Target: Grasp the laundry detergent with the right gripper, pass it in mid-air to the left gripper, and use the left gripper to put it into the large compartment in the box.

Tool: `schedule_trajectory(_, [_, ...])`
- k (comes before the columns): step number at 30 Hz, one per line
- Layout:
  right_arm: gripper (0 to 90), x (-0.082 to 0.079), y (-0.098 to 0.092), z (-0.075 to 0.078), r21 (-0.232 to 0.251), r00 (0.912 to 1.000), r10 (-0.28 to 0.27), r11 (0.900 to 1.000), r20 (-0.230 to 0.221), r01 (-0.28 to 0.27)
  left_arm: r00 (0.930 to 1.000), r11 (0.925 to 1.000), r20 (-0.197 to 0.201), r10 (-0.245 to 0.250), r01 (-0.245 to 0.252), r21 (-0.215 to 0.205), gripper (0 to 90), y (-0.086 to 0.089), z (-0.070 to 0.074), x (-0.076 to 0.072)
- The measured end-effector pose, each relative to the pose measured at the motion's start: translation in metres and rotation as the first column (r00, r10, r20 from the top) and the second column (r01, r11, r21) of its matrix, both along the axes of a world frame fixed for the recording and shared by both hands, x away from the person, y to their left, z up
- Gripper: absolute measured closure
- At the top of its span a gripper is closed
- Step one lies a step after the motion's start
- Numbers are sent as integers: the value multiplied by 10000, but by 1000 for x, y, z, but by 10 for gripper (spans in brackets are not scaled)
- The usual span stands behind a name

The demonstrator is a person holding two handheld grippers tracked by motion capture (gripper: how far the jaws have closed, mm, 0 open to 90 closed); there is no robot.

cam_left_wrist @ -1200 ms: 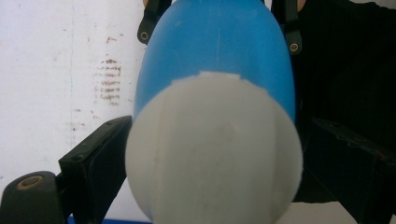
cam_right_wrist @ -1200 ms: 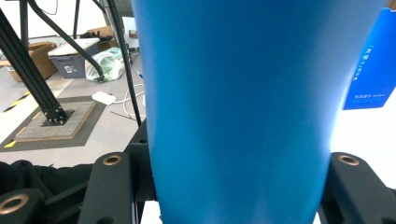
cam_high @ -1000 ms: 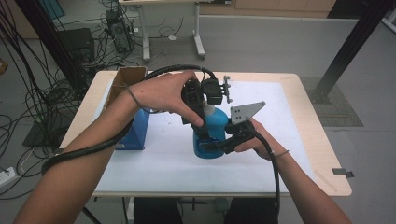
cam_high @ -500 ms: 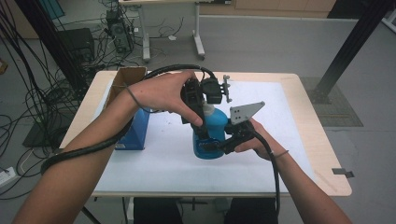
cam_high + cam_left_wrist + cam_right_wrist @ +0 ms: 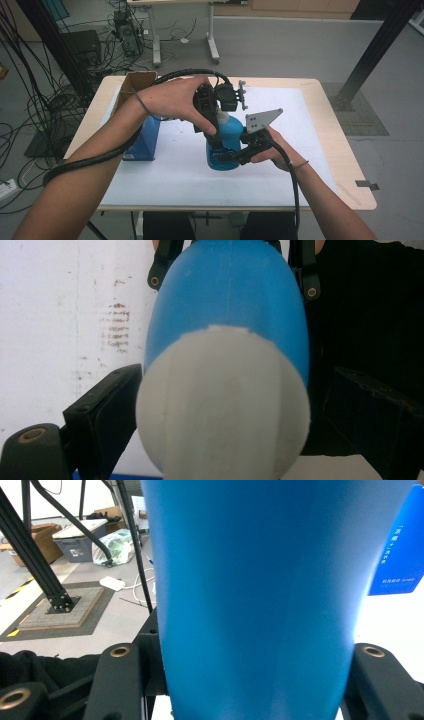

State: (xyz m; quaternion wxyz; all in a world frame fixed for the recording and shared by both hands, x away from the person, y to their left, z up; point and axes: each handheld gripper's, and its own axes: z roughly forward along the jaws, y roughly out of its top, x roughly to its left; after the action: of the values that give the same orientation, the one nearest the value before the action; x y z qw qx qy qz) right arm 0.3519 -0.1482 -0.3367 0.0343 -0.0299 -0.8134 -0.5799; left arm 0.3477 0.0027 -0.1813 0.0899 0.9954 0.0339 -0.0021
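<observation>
At mid-table the blue bottle [image 5: 226,145] stands upright; our right gripper [image 5: 235,155] clamps its body from the side; our left gripper [image 5: 212,127], above, seemingly grips its white cap [image 5: 222,405].

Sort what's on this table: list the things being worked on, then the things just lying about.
In use:
- blue bottle
- its white cap
- left hand-held gripper, on the cap
- right hand-held gripper, clamped on the bottle

Lying about:
- blue box
- cardboard box
</observation>
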Motion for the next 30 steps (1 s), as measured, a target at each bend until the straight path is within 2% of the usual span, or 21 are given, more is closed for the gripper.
schedule_trajectory(16, [427, 1, 0, 0, -12, 10000, -14, 10000, -30, 14, 9999, 9999, -3, -102, 102, -15, 107, -3, -1, -1])
schedule_trajectory(30, [427, -1, 1, 2, -23, 9999, 100, 9999, 35, -100, 9998, 9998, 112, -175, 175, -29, 209, -8, 1, 0])
